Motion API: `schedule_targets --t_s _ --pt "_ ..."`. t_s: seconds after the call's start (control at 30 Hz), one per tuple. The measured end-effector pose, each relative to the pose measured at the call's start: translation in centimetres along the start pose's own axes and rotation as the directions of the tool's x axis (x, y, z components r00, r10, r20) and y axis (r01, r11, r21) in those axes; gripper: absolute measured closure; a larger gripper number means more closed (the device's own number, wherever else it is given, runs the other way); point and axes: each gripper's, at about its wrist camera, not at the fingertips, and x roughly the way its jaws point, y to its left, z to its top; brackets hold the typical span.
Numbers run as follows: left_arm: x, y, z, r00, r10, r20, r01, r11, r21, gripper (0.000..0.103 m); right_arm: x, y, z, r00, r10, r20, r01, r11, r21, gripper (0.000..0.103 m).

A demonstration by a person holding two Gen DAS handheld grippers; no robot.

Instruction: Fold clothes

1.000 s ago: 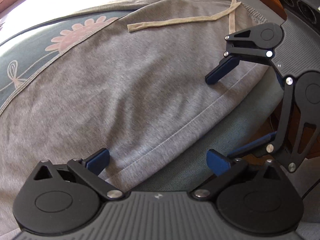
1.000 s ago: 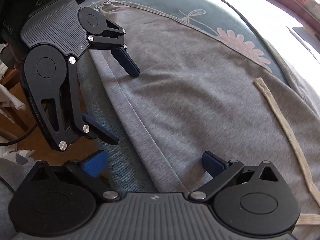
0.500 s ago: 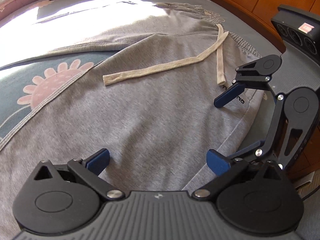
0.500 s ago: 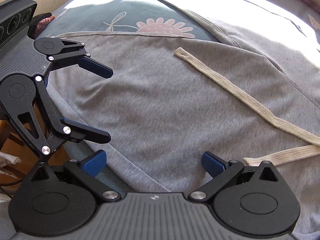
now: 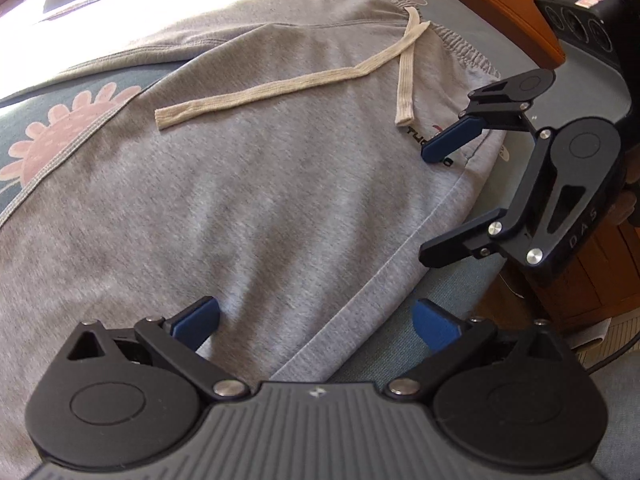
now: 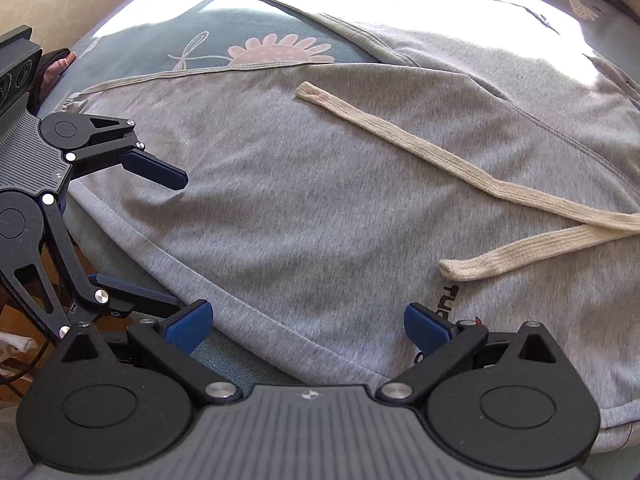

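Grey sweatpants lie flat on a bed, waistband at the far right, with a cream drawstring lying loose across them. My left gripper is open and straddles the pants' near side seam, one pad on the cloth and the other over the sheet. Further along that edge, by the printed logo near the waistband, my right gripper stands open too. In the right wrist view the right gripper spans the same edge of the sweatpants, close to the drawstring. The left gripper is at the left.
A teal bedsheet with pink flowers shows beside the pants. Wooden furniture stands past the bed's right side. A second grey layer lies sunlit at the back. A hand shows behind the left gripper.
Both grippers have slid along the pants' side edge toward the waistband. The drawstring and logo are now much nearer. Both stayed open.
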Motion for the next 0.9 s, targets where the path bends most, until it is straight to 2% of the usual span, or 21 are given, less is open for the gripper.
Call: schedule_targets --t_s 0.1,0.17,0.23,0.3,0.4,0.47,0.53,0.63,0.73,0.8,0.9 --pt "-0.2 -0.7 -0.8 0.999 -0.018 -0.030 0.018 1.000 -0.002 0.001 -0.4 -0.9 -1.0 0.999 0.026 -0.018 -0.025 0.998 0.062 0.000" --pt "-0.3 -1.0 -1.0 0.995 -0.059 -0.085 0.059 0.998 -0.002 0.001 -0.9 -1.0 -1.6 0.999 0.035 -0.039 -0.032 0.997 0.074 0.000" --pt "-0.9 -1.0 -0.7 0.996 -0.044 -0.073 0.046 0.999 0.027 0.001 -1.6 -1.2 -1.7 0.999 0.018 -0.037 -0.015 0.997 0.078 0.000" --pt "-1.4 -1.0 0.1 0.999 -0.014 -0.047 0.017 0.998 0.067 0.001 -2.6 -1.7 -1.4 1.000 -0.023 0.003 0.022 0.996 0.088 0.000" --pt "-0.9 -0.1 2.1 1.000 0.028 -0.012 -0.027 0.998 0.061 0.001 -3.3 -4.3 -0.3 0.992 -0.106 0.065 0.096 0.985 0.141 0.000" --pt "-0.2 0.5 3.2 0.999 0.043 -0.009 -0.043 0.998 0.035 0.001 -2.8 -6.3 0.0 0.987 -0.147 0.058 0.134 0.974 0.184 0.000" --pt "0.5 0.9 3.8 0.997 0.072 -0.008 -0.072 0.997 0.021 0.001 -2.0 -8.4 -0.8 0.985 -0.173 0.013 0.164 0.954 0.250 0.000" --pt "1.7 1.8 4.0 0.993 0.103 -0.054 -0.104 0.994 -0.028 0.001 -3.1 -9.2 -2.8 0.985 -0.172 0.023 0.160 0.951 0.263 0.000" --pt "2.2 1.4 4.0 0.988 0.130 -0.078 -0.129 0.991 0.022 0.001 -4.2 -9.5 -3.7 0.984 -0.177 0.004 0.169 0.947 0.274 0.000" --pt "2.4 1.1 4.1 0.984 0.148 -0.099 -0.143 0.988 0.059 0.001 -5.2 -9.9 -3.0 0.979 -0.197 0.047 0.174 0.939 0.296 0.000" --pt "2.6 1.4 4.4 0.983 0.148 -0.109 -0.147 0.989 0.020 0.001 -5.8 -11.1 -1.2 0.967 -0.217 0.135 0.164 0.932 0.324 0.000"
